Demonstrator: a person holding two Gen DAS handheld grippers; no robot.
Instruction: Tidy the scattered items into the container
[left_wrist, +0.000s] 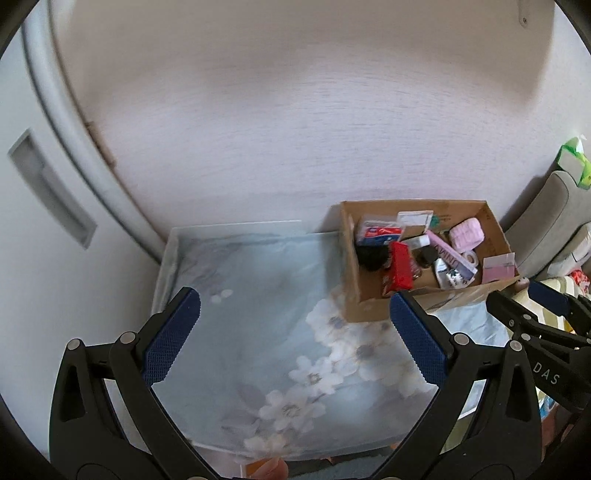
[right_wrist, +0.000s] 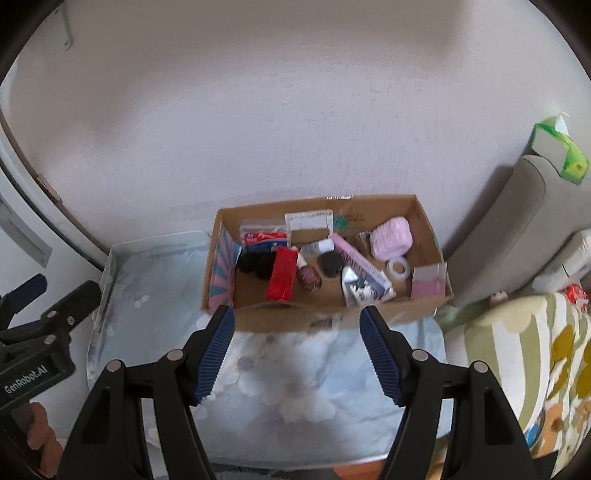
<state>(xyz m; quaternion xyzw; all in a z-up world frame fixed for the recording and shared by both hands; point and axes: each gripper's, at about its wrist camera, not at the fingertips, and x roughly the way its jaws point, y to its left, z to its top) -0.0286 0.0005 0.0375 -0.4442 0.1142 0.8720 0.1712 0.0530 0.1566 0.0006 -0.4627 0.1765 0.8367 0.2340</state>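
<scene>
Cardboard box sits just beyond open right claw.

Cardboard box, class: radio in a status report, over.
Left tool and right tool open, empty. Cardboard box full of small items. Floral cloth carries nothing loose. Nothing in the way.

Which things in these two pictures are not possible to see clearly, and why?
- Left wrist view: the right tool is cut off by the picture's edge; its opening is not readable here.
- Right wrist view: the cardboard box front wall hides the floor nearest the camera.
- Both views: print on the purple carton is too small and blurred.
- Right wrist view: the left tool is cut off at the edge.
</scene>
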